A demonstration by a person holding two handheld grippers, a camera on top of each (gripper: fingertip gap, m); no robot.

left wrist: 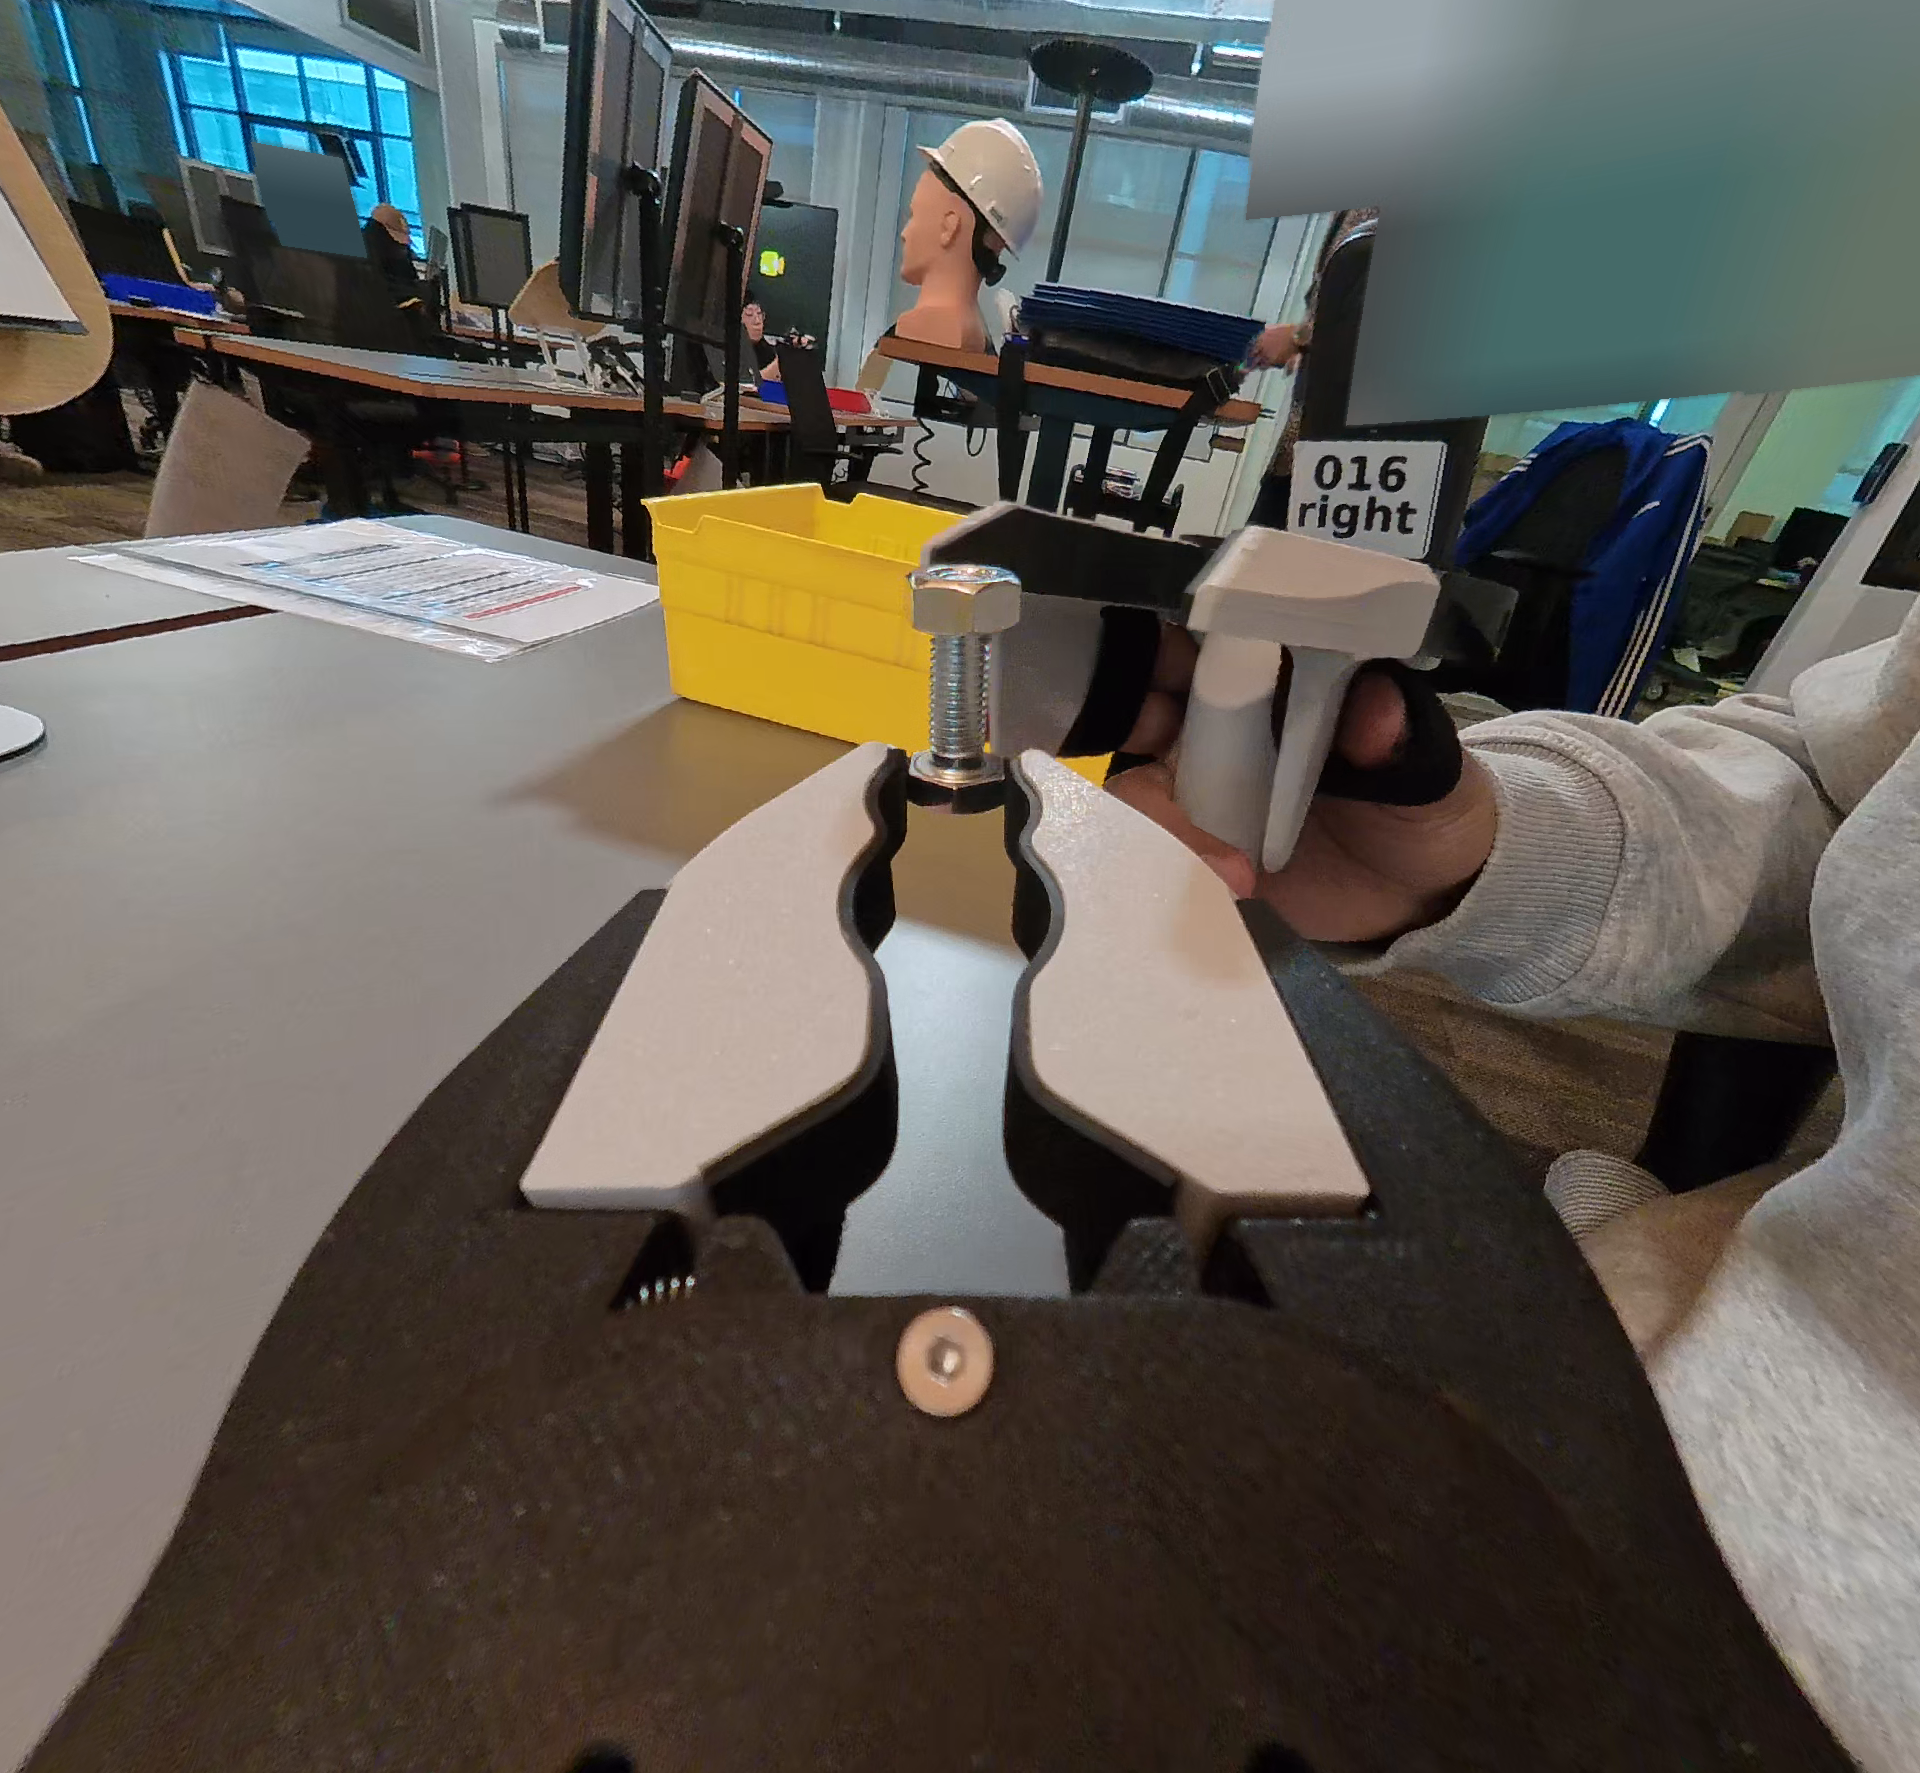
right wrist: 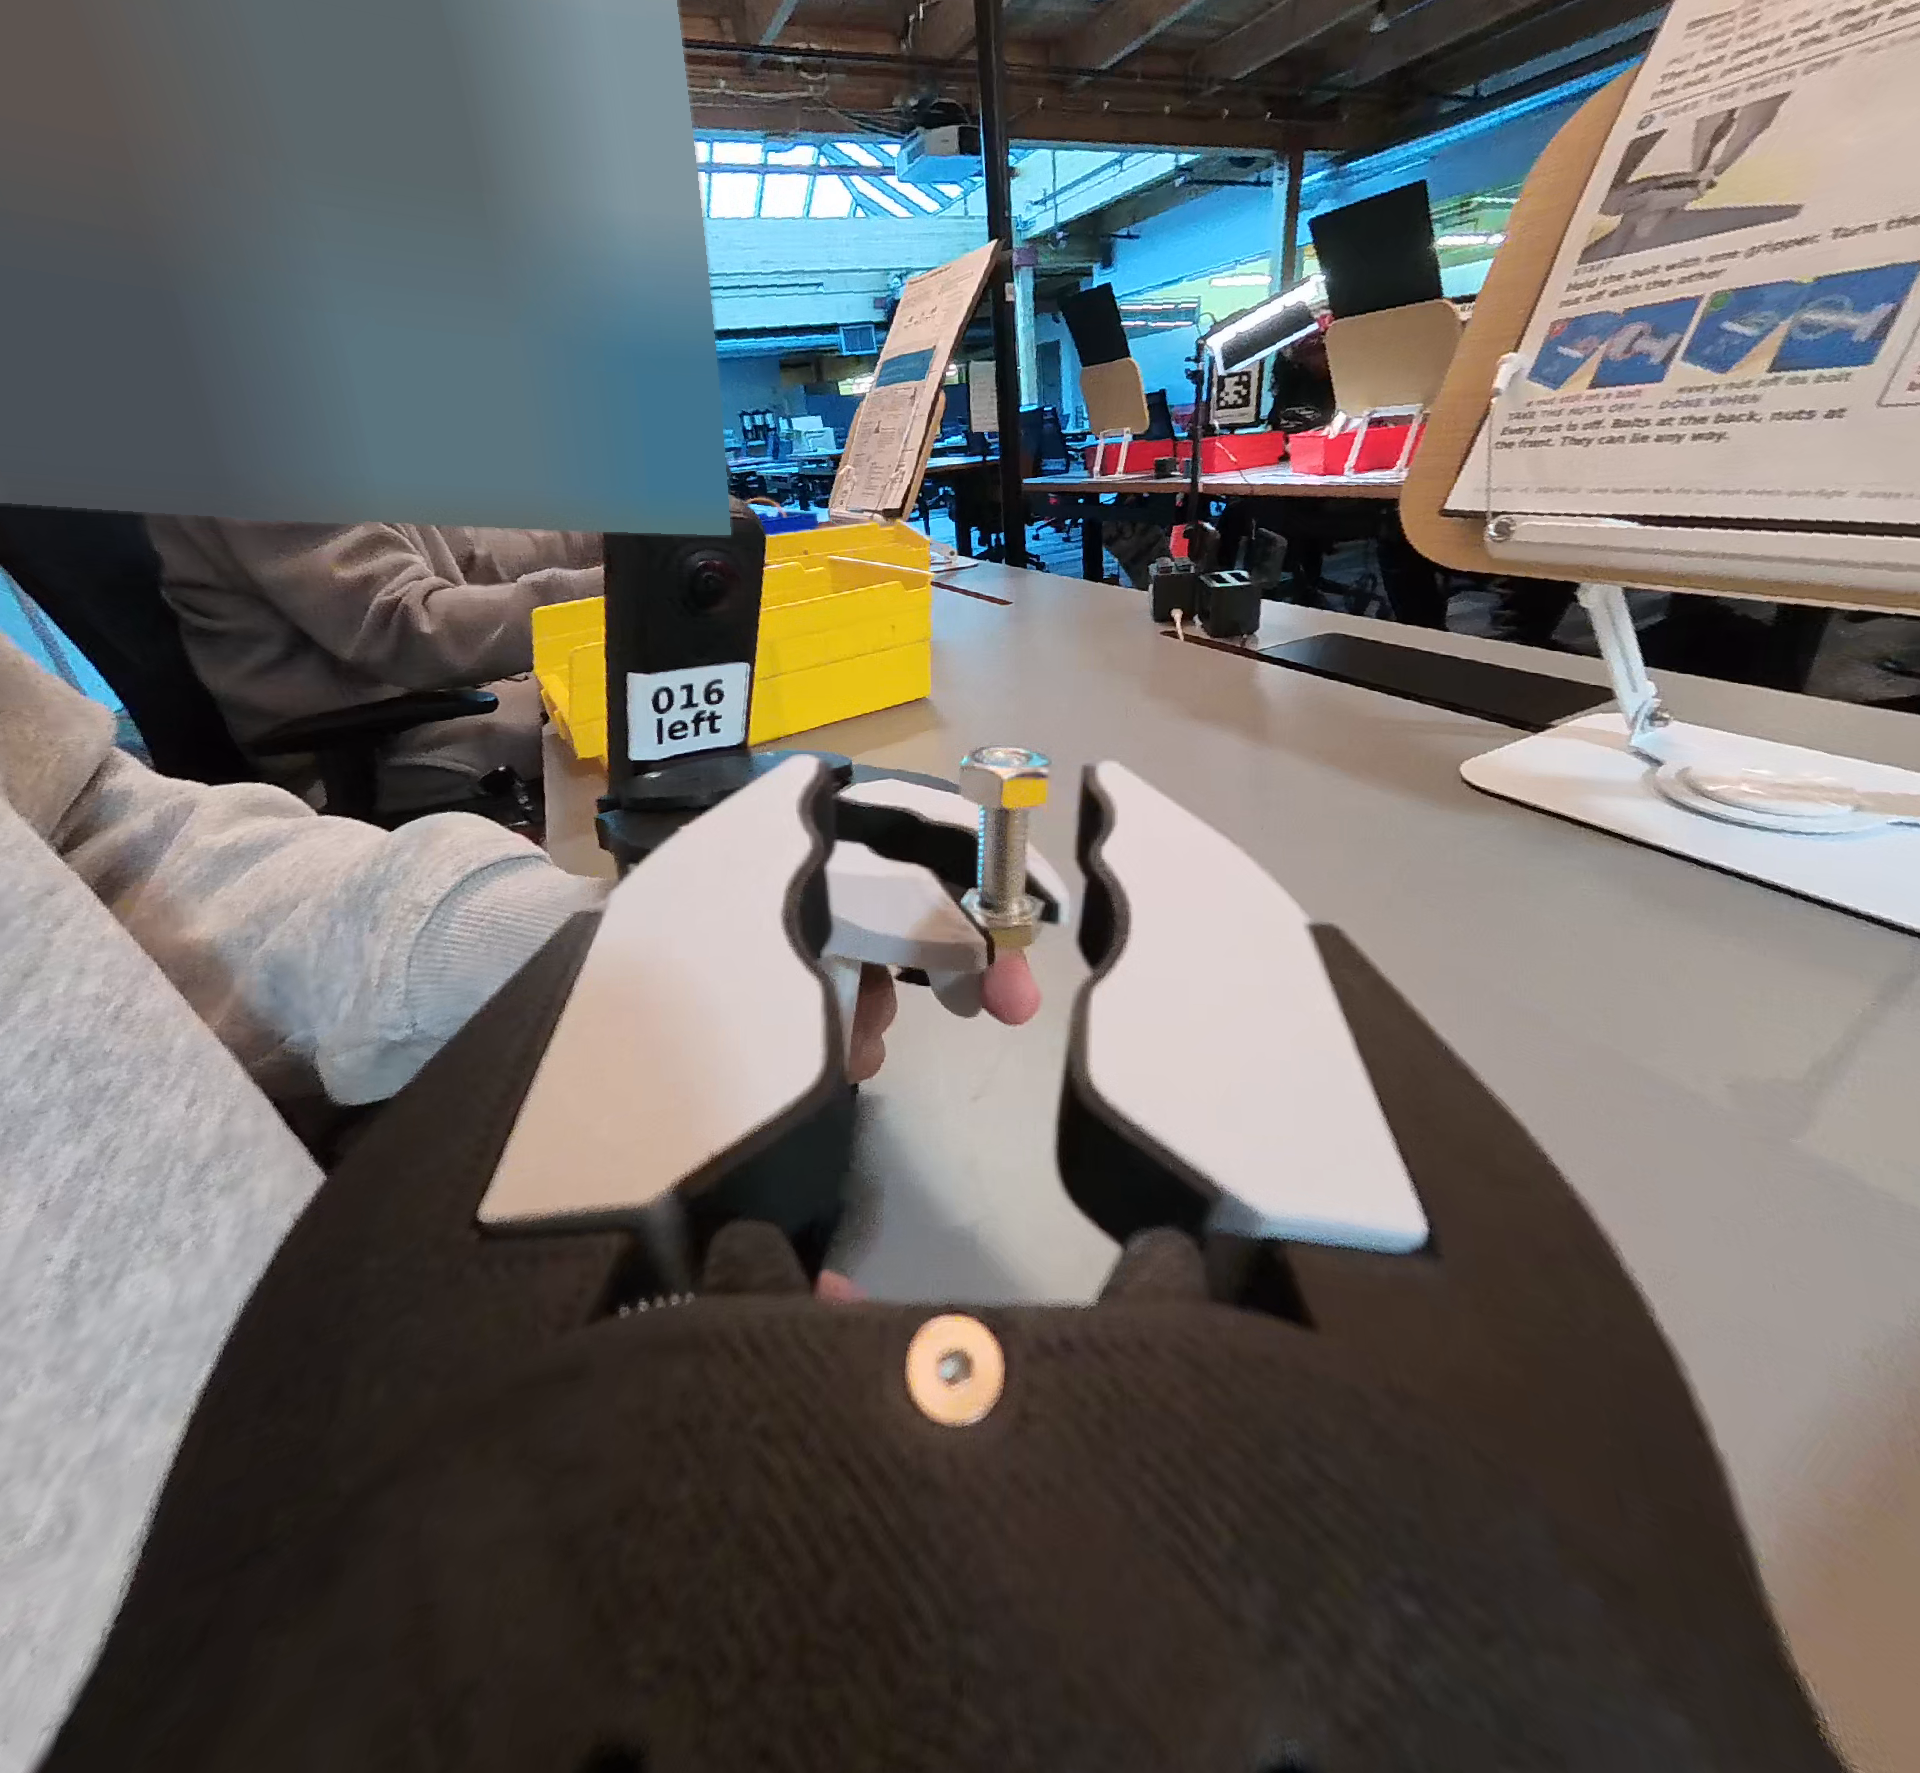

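A silver hex bolt [left wrist: 962, 674] stands upright above the grey table [left wrist: 260, 840], head up, with a nut [left wrist: 956, 769] at its lower end. My left gripper [left wrist: 956, 773] is shut on the nut and holds the bolt up. In the right wrist view the left gripper [right wrist: 977, 928] comes in from the left and pinches the nut [right wrist: 1003, 913]. My right gripper [right wrist: 961, 788] is open, with its fingers on either side of the bolt head [right wrist: 1004, 776] and a gap on both sides. In the left wrist view the right gripper [left wrist: 977, 549] sits level with the bolt head.
A yellow bin [left wrist: 779, 611] stands just behind the bolt, and it also shows in the right wrist view [right wrist: 842, 632]. A sleeved document [left wrist: 364, 580] lies at the left. An instruction board [right wrist: 1714, 269] on a white stand [right wrist: 1714, 788] and a black mat [right wrist: 1434, 674] are at the right. Only a small space, under 4 cm, lies between the two pairs of fingers.
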